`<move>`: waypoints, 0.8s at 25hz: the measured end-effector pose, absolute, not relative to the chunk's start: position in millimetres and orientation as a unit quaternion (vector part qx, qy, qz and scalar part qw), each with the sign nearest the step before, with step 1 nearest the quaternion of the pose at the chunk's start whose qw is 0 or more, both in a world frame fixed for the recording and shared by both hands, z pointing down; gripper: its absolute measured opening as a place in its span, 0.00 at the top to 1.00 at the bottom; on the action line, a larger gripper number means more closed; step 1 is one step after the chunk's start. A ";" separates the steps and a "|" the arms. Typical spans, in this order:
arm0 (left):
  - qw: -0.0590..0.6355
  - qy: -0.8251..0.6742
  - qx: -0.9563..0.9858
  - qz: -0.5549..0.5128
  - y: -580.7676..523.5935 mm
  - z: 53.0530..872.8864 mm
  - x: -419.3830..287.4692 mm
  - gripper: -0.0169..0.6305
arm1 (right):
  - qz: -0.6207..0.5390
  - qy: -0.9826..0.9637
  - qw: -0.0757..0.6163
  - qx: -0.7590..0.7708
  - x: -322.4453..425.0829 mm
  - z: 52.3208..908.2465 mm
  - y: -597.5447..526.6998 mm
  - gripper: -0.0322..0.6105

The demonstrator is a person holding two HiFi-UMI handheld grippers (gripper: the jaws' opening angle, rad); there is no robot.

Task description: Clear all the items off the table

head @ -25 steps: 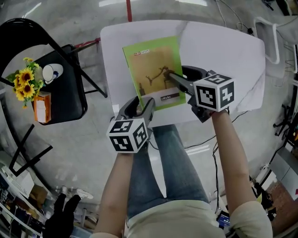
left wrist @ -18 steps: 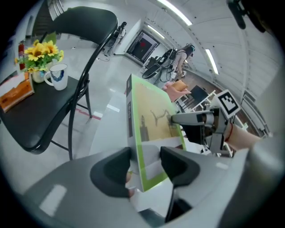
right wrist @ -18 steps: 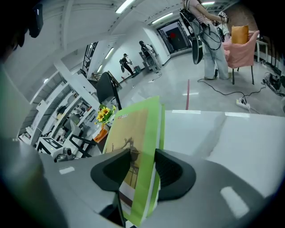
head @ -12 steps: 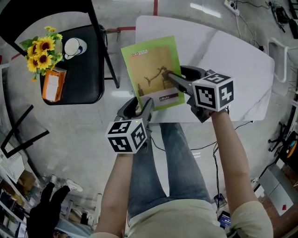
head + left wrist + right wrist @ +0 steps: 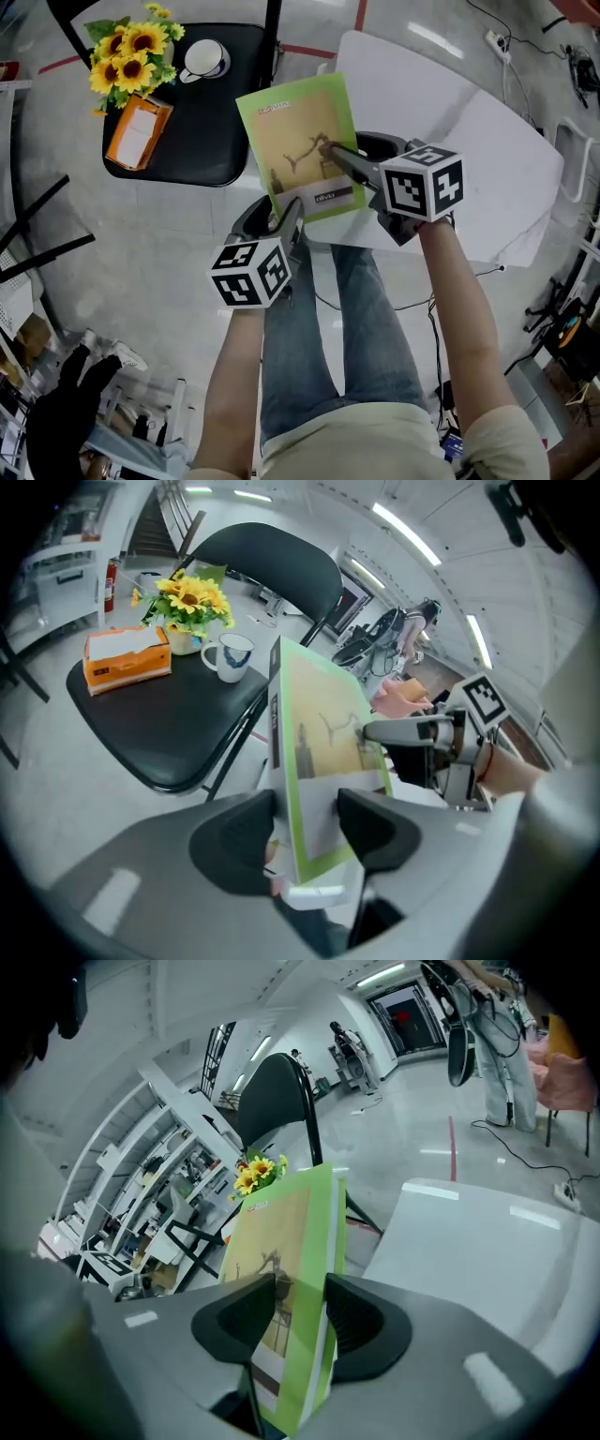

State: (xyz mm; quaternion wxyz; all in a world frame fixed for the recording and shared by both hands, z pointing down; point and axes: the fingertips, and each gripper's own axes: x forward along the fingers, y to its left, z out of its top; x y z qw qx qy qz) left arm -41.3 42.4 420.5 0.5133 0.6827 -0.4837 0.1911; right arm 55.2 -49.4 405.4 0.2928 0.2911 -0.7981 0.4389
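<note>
A green book [image 5: 300,141] with a tan cover picture is held in the air, over the left edge of the white table [image 5: 469,141]. My left gripper [image 5: 281,217] is shut on the book's near bottom corner; in the left gripper view both pads [image 5: 370,822] press the book [image 5: 323,752]. My right gripper [image 5: 330,150] grips the book's right edge, its jaws closed on the cover and pages [image 5: 291,1269]. In the left gripper view the right gripper [image 5: 375,731] reaches in from the right.
A black folding chair [image 5: 202,141] stands to the left of the table. On its seat are a bunch of sunflowers [image 5: 131,47], a white mug [image 5: 204,58] and an orange tissue box [image 5: 139,131]. Grey floor lies below, and my legs are under the book.
The book, held by both grippers, has been carried left off the table toward the black chair. Both grips have stayed the same.
</note>
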 end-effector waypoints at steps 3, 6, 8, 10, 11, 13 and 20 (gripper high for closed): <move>0.517 -0.494 0.674 0.186 44.7 426.1 -66.9 0.64 | 0.439 -0.801 0.298 0.279 27.0 412.0 -50.4 0.69; 0.520 -0.502 0.666 0.186 46.3 432.2 -91.1 0.64 | 0.440 -0.802 0.303 0.268 1.1 419.3 -50.8 0.69; 0.522 -0.507 0.661 0.187 47.2 436.1 -106.9 0.64 | 0.442 -0.802 0.306 0.262 -15.3 424.0 -50.7 0.69; 0.524 -0.510 0.656 0.188 48.2 440.7 -121.7 0.64 | 0.443 -0.802 0.309 0.256 -31.0 428.9 -50.5 0.69; 0.525 -0.513 0.653 0.189 48.7 443.4 -128.7 0.64 | 0.443 -0.802 0.311 0.253 -38.5 431.8 -50.6 0.69; 0.527 -0.518 0.646 0.190 49.7 449.1 -141.9 0.64 | 0.444 -0.801 0.316 0.245 -53.0 438.3 -50.6 0.69; 0.539 -0.531 0.626 0.189 48.6 475.7 -182.2 0.63 | 0.450 -0.797 0.335 0.223 -97.5 468.4 -55.3 0.69</move>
